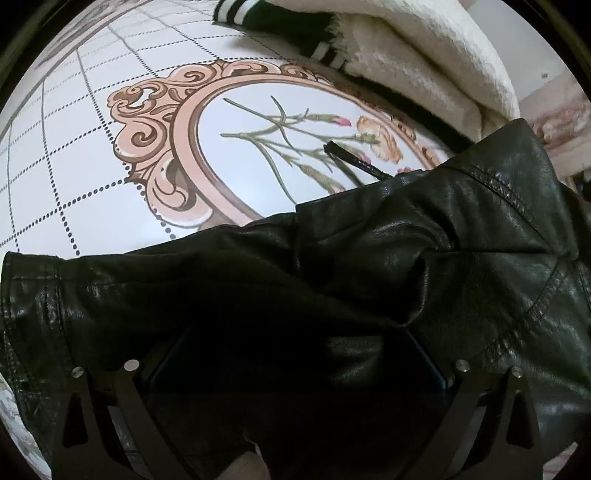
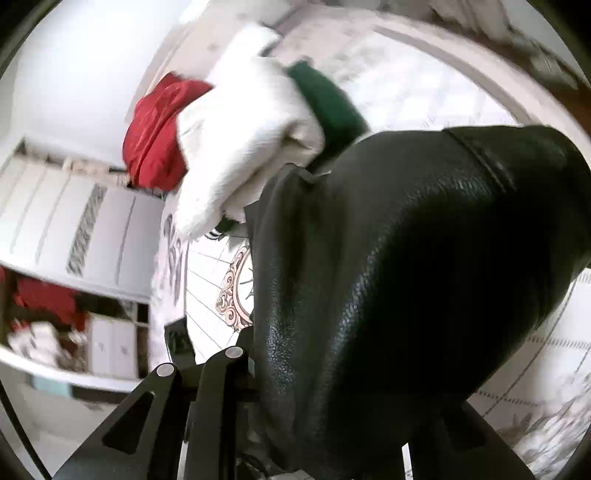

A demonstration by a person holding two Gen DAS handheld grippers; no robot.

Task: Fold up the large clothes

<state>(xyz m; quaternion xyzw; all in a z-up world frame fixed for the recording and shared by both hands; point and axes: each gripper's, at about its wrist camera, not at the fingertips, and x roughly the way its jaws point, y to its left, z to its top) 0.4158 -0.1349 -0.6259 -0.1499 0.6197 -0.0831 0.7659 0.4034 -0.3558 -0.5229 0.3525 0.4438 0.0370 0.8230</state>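
Observation:
A black leather jacket (image 1: 406,266) lies crumpled across the near part of a white patterned sheet (image 1: 110,177) with a pink ornate floral frame print. The jacket drapes over my left gripper (image 1: 295,369), so its fingertips are hidden under dark folds; the jaws look spread wide. In the right wrist view the same jacket (image 2: 424,277) hangs lifted in a big fold over my right gripper (image 2: 314,387), which holds it up; the fingertips are covered by leather.
A cream fleece garment (image 1: 424,62) with a dark green, white-striped one (image 1: 258,14) lies at the far right of the sheet. In the right wrist view they show as white fleece (image 2: 240,140) and green cloth (image 2: 325,99), beside a red garment (image 2: 155,136) and white cabinets (image 2: 74,229).

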